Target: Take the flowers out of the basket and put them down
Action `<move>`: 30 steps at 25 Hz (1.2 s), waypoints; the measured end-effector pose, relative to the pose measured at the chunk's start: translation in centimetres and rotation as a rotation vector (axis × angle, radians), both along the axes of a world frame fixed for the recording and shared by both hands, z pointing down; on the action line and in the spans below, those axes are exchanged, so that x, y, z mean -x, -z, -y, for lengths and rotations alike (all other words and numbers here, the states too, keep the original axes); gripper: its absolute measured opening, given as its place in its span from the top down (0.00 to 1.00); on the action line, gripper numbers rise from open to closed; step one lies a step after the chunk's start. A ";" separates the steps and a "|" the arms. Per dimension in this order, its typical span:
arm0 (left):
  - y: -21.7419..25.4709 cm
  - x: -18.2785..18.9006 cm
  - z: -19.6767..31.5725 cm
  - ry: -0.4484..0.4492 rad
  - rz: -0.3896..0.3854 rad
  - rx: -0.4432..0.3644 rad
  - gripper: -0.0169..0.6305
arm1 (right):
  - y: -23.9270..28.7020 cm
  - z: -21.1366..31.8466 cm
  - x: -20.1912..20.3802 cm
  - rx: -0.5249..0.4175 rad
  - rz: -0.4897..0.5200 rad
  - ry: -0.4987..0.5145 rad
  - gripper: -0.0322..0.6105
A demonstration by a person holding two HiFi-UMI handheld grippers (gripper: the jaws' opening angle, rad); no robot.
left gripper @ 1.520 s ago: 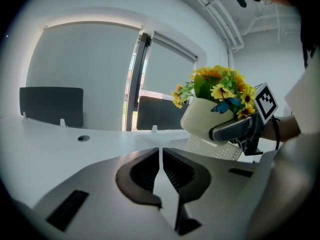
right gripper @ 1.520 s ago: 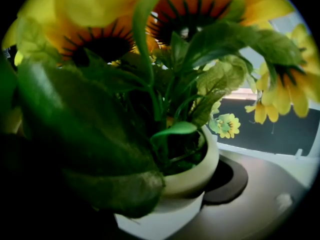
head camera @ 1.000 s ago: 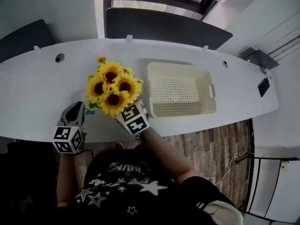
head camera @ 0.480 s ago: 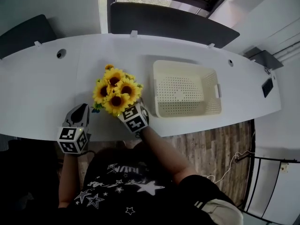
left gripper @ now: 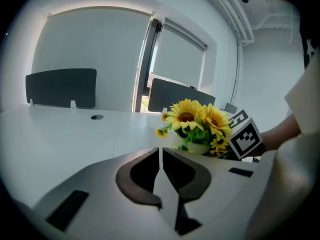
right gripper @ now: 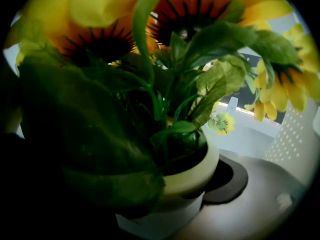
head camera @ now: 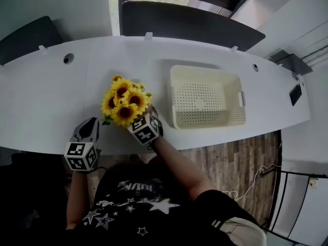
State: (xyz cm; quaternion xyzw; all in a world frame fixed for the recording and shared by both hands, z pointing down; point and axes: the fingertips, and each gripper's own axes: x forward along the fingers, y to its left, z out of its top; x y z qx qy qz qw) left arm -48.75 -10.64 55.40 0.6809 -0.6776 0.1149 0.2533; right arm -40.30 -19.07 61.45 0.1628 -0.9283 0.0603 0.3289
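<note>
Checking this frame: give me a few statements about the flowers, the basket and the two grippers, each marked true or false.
1. The basket is empty. True.
2. The left gripper holds the flowers. False: its jaws are together on nothing; the right gripper grips the flowers' cream pot.
3. The flowers are outside the basket, to its left in the head view. True.
4. The flowers are red roses. False: they are yellow sunflowers.
5. The basket lies upside down on the table. False: its opening faces up.
</note>
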 end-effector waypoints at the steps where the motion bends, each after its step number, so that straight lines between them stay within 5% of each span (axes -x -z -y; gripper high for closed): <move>1: 0.0 0.1 0.0 0.000 0.001 0.003 0.93 | 0.0 0.1 0.1 -0.004 0.000 0.001 0.13; 17: 0.3 -0.4 -0.8 0.002 0.012 0.008 0.93 | -0.4 0.4 0.5 -0.020 0.028 -0.009 0.13; 30: 0.1 -2.1 -1.2 -0.013 -0.008 0.000 0.93 | -0.1 -2.1 -3.1 0.036 0.020 -0.100 0.13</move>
